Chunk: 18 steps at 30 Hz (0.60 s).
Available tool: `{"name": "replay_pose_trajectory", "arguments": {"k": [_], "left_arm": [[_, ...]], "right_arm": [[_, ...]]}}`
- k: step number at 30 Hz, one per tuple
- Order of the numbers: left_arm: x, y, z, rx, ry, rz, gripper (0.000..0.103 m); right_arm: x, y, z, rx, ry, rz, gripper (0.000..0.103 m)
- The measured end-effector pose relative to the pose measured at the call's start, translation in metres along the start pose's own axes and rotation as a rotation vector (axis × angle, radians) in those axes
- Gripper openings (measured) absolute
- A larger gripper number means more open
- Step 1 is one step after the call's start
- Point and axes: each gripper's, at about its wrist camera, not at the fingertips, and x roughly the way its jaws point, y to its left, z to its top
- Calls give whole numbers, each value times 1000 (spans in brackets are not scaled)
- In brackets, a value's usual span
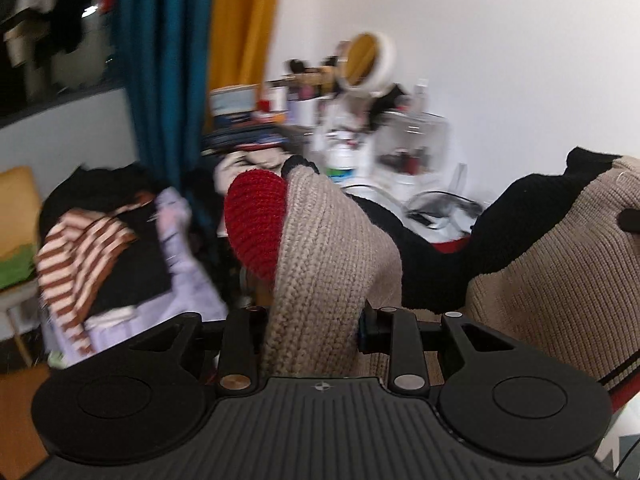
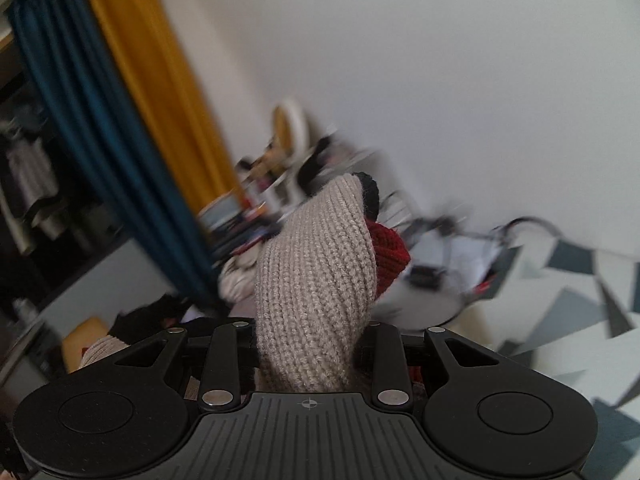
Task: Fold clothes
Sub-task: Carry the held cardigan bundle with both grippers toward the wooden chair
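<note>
A beige knit sweater (image 1: 320,248) with red and black parts is held up in the air. My left gripper (image 1: 312,320) is shut on a bunched beige fold of it; the fingertips are hidden by the fabric. The sweater spans to the right, where more beige and black knit (image 1: 560,264) hangs. My right gripper (image 2: 312,344) is shut on another beige fold of the sweater (image 2: 316,280), with red knit (image 2: 390,252) behind it. Its fingertips are also hidden.
A pile of clothes (image 1: 108,248) with a brown-striped top lies on the left. A cluttered dresser with a round mirror (image 1: 368,60) stands by the white wall. Teal and mustard curtains (image 2: 120,120) hang on the left. A grey-patterned bedcover (image 2: 580,320) is at the right.
</note>
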Motion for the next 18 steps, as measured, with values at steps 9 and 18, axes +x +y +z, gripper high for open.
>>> {"name": "replay_pose_trajectory", "arguments": {"k": [9, 18], "left_arm": [[-8, 126, -4, -96, -23, 93, 31], [-25, 258, 6, -130, -46, 228, 31]], "right_arm": [[60, 129, -28, -88, 78, 126, 26], [142, 264, -76, -102, 155, 238, 25]]}}
